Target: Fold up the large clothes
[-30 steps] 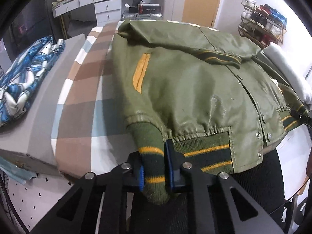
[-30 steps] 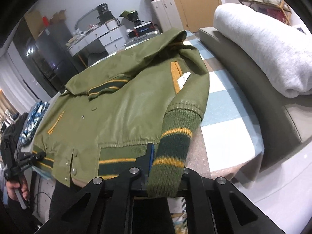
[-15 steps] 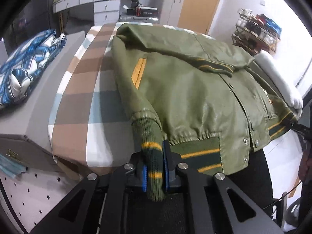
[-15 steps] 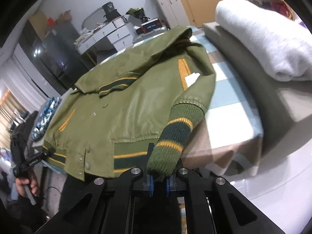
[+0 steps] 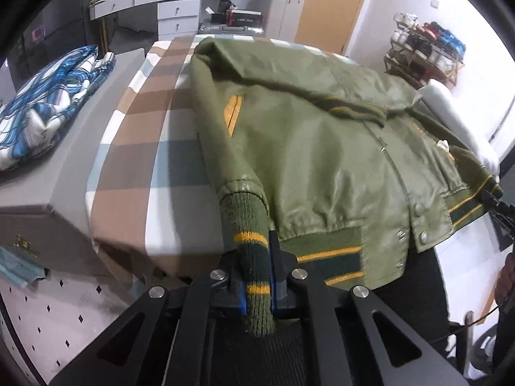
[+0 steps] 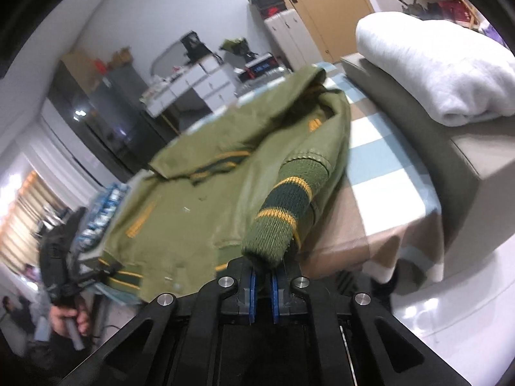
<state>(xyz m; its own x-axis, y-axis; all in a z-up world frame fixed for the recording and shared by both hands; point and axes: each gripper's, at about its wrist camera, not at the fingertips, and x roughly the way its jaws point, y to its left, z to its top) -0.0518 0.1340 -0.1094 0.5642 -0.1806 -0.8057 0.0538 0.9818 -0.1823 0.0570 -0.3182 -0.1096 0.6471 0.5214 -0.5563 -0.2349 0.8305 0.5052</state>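
An olive green bomber jacket (image 5: 322,160) lies front up on a bed with a checked sheet (image 5: 145,128), its hem hanging over the near edge. My left gripper (image 5: 256,267) grips the dark green, yellow-striped knit cuff (image 5: 248,225) of one sleeve, its jaws closing on the knit. In the right wrist view the jacket (image 6: 193,212) is blurred. My right gripper (image 6: 262,273) pinches the end of the other striped cuff (image 6: 283,212), jaws closing on it, and that sleeve is lifted off the sheet (image 6: 386,193).
A blue and white folded cloth (image 5: 42,112) lies on a grey block left of the bed. A white folded blanket (image 6: 434,64) rests on a grey block on the right. White drawers (image 5: 167,3), a shoe rack (image 5: 425,48) and a door stand behind.
The right gripper has raised its cuff off the sheet and swung it toward the jacket body, and its view has tilted. The left gripper has drawn its cuff back slightly and squeezed it tighter.
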